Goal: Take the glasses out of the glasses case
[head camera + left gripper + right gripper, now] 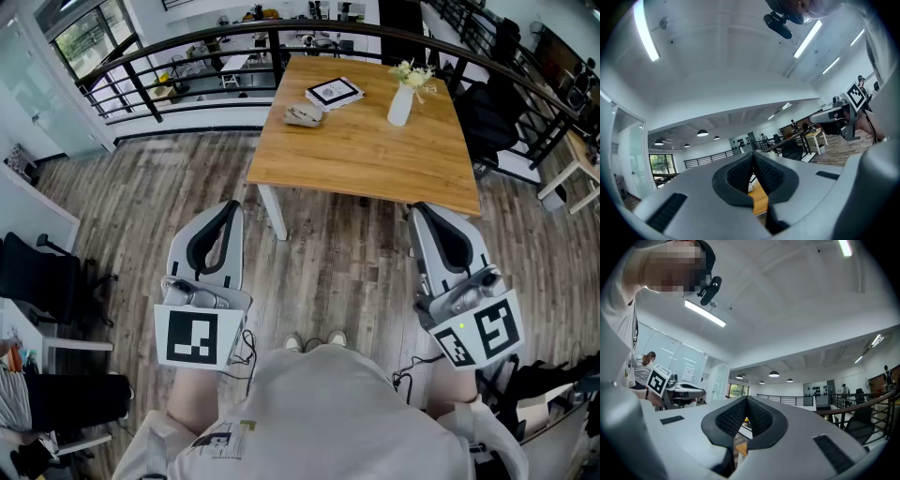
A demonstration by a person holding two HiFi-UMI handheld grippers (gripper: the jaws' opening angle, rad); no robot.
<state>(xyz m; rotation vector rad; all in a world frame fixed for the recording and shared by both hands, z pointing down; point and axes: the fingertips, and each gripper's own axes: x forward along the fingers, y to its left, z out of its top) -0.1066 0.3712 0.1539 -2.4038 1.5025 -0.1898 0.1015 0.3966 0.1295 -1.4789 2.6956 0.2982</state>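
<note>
Left gripper (228,210): my jaws are closed tip to tip with nothing between them, and I hold it over the wood floor (337,253).
Right gripper (421,214): closed, empty, level.
Glasses case (304,114): on the table (375,159), far-left part, well apart from both grippers.
Vase (400,105): same table, to the right of the case.

Head view looks steeply down over the person's torso (319,412): left tool (229,208) at 8 o'clock and right tool (420,210) at 4 o'clock, both near, the worktop (366,141) farther off at 12 o'clock. Each gripper view sits close behind its own jaws and faces roughly level along them, filled mostly with ceiling (722,61). Left gripper view catches the right tool at 3 o'clock; right gripper view catches the left at 9 o'clock. All three views share the worktop and the black railing (275,56).
</note>
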